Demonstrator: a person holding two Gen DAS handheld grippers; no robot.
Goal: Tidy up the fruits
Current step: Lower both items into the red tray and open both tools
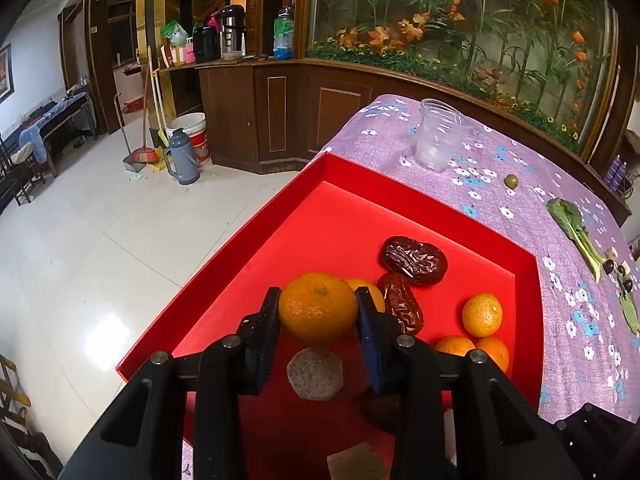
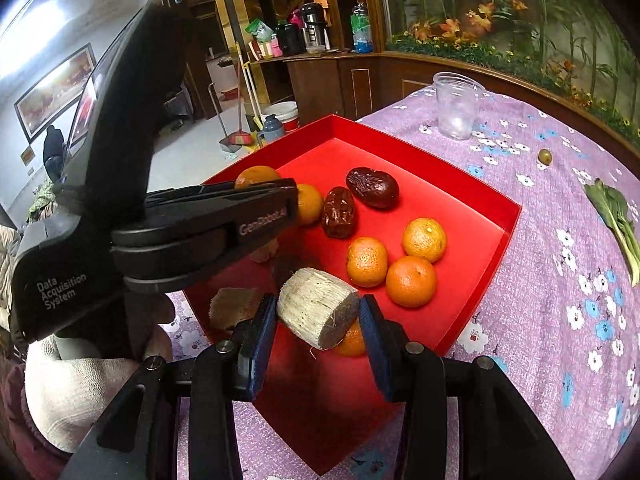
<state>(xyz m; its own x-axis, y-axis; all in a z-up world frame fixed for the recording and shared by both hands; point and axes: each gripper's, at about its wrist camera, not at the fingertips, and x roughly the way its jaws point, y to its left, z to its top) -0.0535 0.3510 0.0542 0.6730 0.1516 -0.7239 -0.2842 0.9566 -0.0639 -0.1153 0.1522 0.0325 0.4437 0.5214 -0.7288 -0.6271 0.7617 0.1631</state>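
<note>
Tangerine (image 1: 318, 306) sits clamped between left tool (image 1: 318, 308) pads.

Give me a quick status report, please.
Left gripper shut on orange. Right gripper shut on pale chunk. Both over red tray; nothing blocking.

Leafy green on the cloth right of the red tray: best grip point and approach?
Take the leafy green at its pale stalk end, which looks firmer than the flat, thin blade lying limp on the tablecloth. Come from above with the jaws straddling the stalk across its width; the stalk runs roughly away from the camera, so probably turn the wrist to match.
</note>
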